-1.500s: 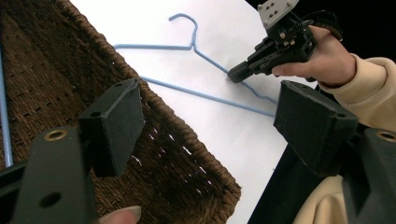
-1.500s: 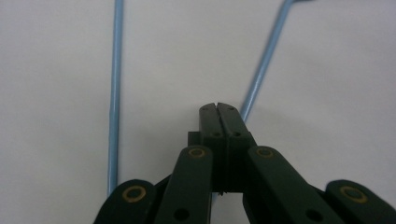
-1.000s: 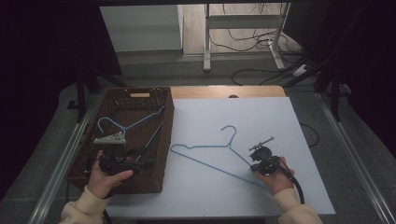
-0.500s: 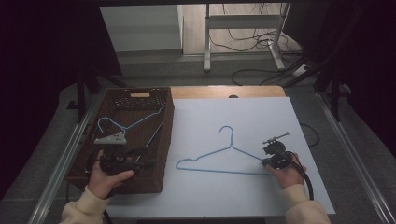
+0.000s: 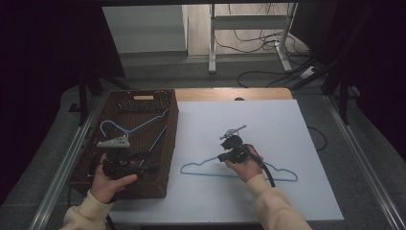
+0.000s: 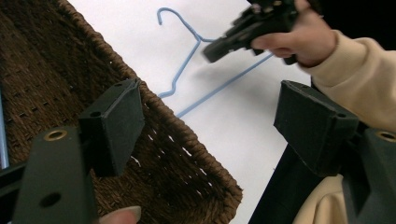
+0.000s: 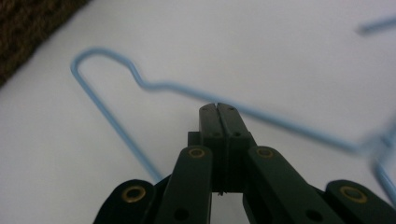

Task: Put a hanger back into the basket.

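A blue wire hanger lies flat on the white table top. My right gripper is over the hanger's left half with its jaws pressed shut. In the right gripper view the wire runs just past the shut tips, and I see nothing pinched between them. My left gripper hovers open over the near right corner of the brown wicker basket. In the left gripper view its jaws stand wide apart above the basket rim, with the hanger and right gripper beyond.
Inside the basket lie another blue hanger and a pale grey clip-like piece. A black cable trails from the right gripper. Metal rails flank the table, and cables and a stand's legs lie on the floor behind.
My right gripper has moved left from the hanger's right end to near its middle. The hanger swung from slanted to lying across the table. The left gripper stayed put.
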A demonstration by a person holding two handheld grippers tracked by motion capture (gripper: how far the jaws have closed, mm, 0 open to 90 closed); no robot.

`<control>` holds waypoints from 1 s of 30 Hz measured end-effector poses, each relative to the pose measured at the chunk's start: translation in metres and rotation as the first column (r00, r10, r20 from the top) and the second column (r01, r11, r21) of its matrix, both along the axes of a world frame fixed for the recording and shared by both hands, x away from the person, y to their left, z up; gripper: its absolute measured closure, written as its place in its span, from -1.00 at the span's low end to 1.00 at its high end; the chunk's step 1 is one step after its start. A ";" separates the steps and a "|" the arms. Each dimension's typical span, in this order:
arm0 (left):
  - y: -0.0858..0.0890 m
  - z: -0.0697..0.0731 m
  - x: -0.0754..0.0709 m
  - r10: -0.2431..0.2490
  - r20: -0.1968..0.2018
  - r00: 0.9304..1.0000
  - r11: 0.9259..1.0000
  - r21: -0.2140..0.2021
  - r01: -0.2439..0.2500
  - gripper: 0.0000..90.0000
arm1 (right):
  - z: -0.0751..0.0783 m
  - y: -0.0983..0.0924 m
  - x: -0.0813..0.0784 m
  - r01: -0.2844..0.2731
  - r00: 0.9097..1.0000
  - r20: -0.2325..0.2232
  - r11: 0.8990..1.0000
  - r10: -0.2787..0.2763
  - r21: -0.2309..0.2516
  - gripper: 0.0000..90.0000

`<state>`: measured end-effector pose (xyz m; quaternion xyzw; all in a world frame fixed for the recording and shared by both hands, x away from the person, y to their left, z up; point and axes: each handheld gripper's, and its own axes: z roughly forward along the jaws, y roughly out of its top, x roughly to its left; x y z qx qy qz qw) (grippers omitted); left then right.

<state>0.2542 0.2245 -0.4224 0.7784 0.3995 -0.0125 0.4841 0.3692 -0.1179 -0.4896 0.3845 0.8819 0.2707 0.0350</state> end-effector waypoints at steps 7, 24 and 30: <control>0.002 0.000 0.000 0.002 0.002 1.000 1.000 0.002 -0.002 -0.47 | -0.017 0.040 0.019 -0.037 0.999 -0.024 0.999 0.036 -0.003 1.00; 0.000 0.000 0.000 -0.002 -0.001 1.000 1.000 0.006 0.002 -0.47 | -0.021 0.034 -0.012 -0.114 0.991 -0.072 0.993 0.111 -0.041 1.00; -0.001 -0.001 0.000 -0.007 -0.002 1.000 1.000 0.007 0.007 -0.47 | -0.020 0.025 -0.020 -0.125 0.989 -0.086 0.992 0.123 -0.022 1.00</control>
